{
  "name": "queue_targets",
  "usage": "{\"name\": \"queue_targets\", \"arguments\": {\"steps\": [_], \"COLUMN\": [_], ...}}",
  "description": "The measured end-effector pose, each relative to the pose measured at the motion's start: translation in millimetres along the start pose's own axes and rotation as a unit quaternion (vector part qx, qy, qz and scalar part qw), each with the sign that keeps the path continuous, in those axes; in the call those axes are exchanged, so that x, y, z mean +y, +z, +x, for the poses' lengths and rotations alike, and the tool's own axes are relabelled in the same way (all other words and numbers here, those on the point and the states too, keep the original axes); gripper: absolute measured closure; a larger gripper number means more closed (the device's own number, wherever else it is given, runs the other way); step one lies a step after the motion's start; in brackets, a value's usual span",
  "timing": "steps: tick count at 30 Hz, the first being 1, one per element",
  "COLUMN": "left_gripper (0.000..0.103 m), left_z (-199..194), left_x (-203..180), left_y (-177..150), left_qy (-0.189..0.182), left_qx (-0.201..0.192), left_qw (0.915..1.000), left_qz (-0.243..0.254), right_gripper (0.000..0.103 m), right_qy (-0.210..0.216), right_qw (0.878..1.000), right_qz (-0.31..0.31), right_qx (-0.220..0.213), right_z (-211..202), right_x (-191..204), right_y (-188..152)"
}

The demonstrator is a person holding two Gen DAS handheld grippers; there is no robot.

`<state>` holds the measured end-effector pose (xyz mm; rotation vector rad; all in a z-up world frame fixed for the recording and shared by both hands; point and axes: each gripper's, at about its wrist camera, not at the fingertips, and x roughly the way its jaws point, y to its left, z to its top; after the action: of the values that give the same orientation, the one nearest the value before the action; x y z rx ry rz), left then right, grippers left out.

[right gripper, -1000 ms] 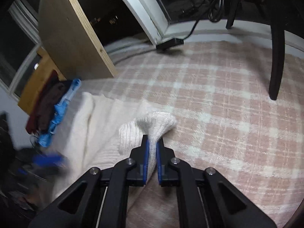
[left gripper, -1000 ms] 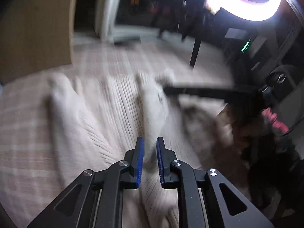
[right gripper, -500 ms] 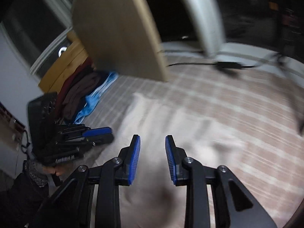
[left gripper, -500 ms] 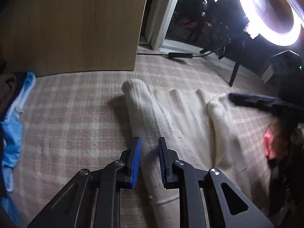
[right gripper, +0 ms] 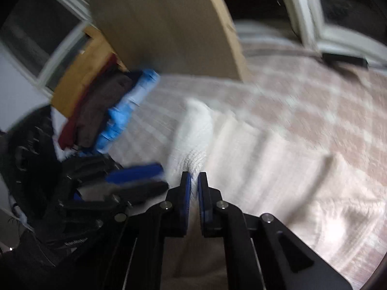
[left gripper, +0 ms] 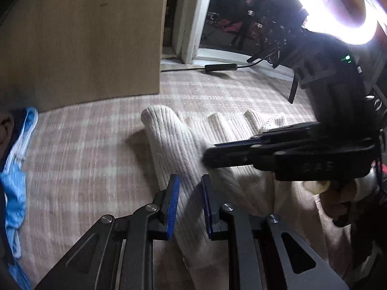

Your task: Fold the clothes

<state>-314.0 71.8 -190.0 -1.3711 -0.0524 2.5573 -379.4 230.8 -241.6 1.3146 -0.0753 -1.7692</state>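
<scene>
The plaid blanket (left gripper: 79, 149) covers the whole work surface, and the cream ribbed sweater (left gripper: 174, 145) lies on it, near the middle, with a wooden board (left gripper: 79, 38) standing behind. The sweater's long axis runs from the person toward the window (left gripper: 232, 17), its rounded far end pointing that way. It already looks narrowed into a long strip with soft lengthwise ridges, so the side folds seem done, while the end-to-end fold is probably still ahead.

A pile of dark and blue clothes (right gripper: 106, 111) waits at the left edge.

The right gripper (right gripper: 194, 184) has just been closing and now pinches a ridge of the knit. The left gripper (left gripper: 189, 205) stands slightly apart astride the sweater's left edge, and its pads do not appear to press the cloth.
</scene>
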Motion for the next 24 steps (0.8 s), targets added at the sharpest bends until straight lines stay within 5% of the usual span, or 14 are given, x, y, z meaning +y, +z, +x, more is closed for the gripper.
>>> {"name": "queue_targets", "arguments": {"steps": [2, 9, 15, 22, 24], "left_gripper": [0.081, 0.083, 0.081, 0.08, 0.08], "left_z": [15, -2, 46, 38, 34], "left_x": [-3, 16, 13, 17, 27], "left_y": [1, 19, 42, 51, 54], "left_qy": [0.011, 0.012, 0.016, 0.021, 0.025], "left_qx": [0.017, -0.028, 0.016, 0.022, 0.014], "left_qw": [0.9997, 0.9994, 0.9997, 0.9995, 0.9996], "left_qz": [0.015, -0.017, 0.006, 0.012, -0.005], "right_gripper": [0.095, 0.095, 0.095, 0.094, 0.069], "right_qy": [0.006, -0.014, -0.07, -0.152, -0.177], "right_qw": [1.0, 0.998, 0.993, 0.982, 0.976], "right_qz": [0.004, 0.031, 0.035, 0.044, 0.061], "right_qx": [-0.002, -0.052, -0.085, -0.099, -0.11], "right_z": [-3, -22, -50, -79, -92], "right_x": [-3, -11, -26, -45, -53], "right_y": [1, 14, 3, -7, -16]}}
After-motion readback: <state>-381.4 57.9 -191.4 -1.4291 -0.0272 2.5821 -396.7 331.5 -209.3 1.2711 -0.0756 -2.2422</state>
